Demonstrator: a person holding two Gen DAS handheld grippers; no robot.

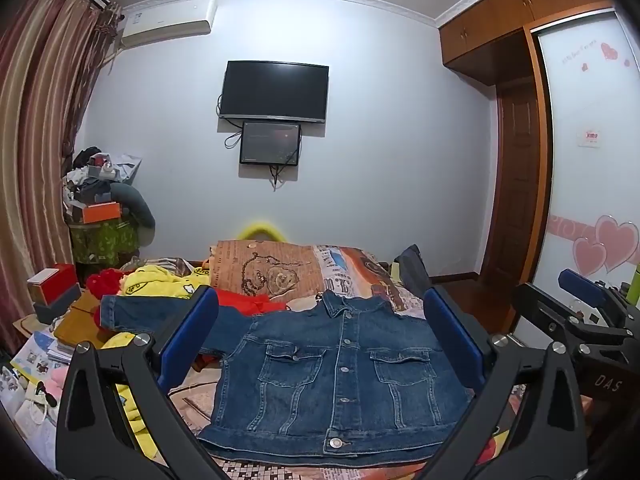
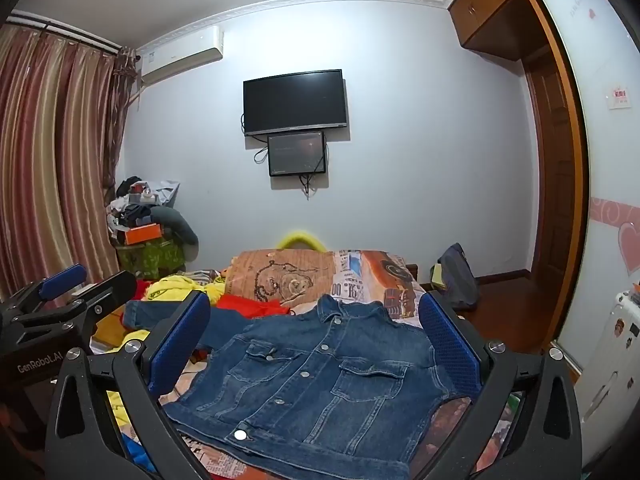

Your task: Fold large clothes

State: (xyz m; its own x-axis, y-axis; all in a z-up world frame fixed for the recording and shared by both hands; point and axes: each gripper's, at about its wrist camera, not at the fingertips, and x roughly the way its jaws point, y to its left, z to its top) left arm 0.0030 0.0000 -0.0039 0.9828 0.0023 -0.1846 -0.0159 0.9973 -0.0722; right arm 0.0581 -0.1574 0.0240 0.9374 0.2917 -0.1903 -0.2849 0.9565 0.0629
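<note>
A denim jacket (image 1: 340, 376) lies flat, front up and buttoned, on the bed (image 1: 352, 268), one sleeve stretched out to the left. Above it, the left hand-held gripper (image 1: 320, 320) and the right hand-held gripper (image 2: 314, 322) each gape wide, holding nothing. Yellow clothes (image 1: 164, 280) lie beside the jacket.

The jacket's (image 1: 332, 376) hem at 6 o'clock runs behind the left gripper's (image 1: 320, 308) arms, and its sleeve (image 1: 120, 312) at 9 o'clock passes behind one finger. At 3 o'clock the right gripper (image 1: 580, 296) is cut by the edge. Text on the small screen (image 2: 297, 153) is too small to read.
</note>
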